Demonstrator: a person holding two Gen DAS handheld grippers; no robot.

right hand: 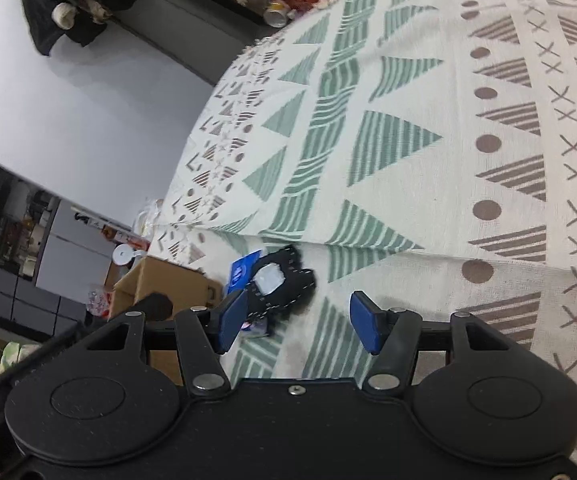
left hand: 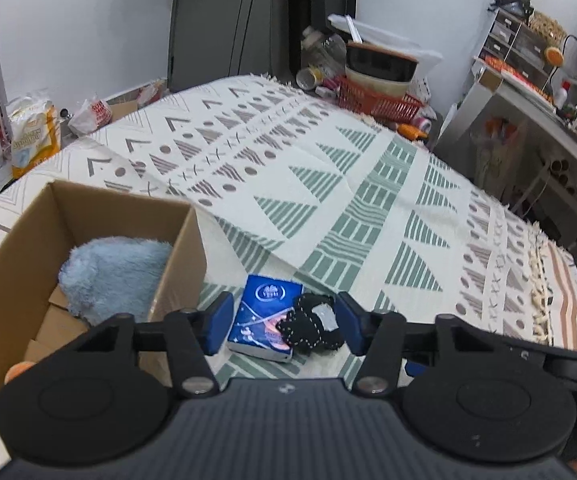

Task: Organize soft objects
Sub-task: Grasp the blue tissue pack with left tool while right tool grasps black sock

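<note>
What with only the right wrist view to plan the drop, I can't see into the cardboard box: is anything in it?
Observer: Yes, a fluffy light blue cloth lies inside the cardboard box.
Operator: Where is the left tool?
Observer: The left tool straddles the blue tissue pack and the black stitched piece. Its jaws are open and the pads do not seem to press on either.
Operator: How much of the pack is covered?
Observer: Only its lower right corner, where the black stitched piece overlaps it; the rest lies bare.
</note>
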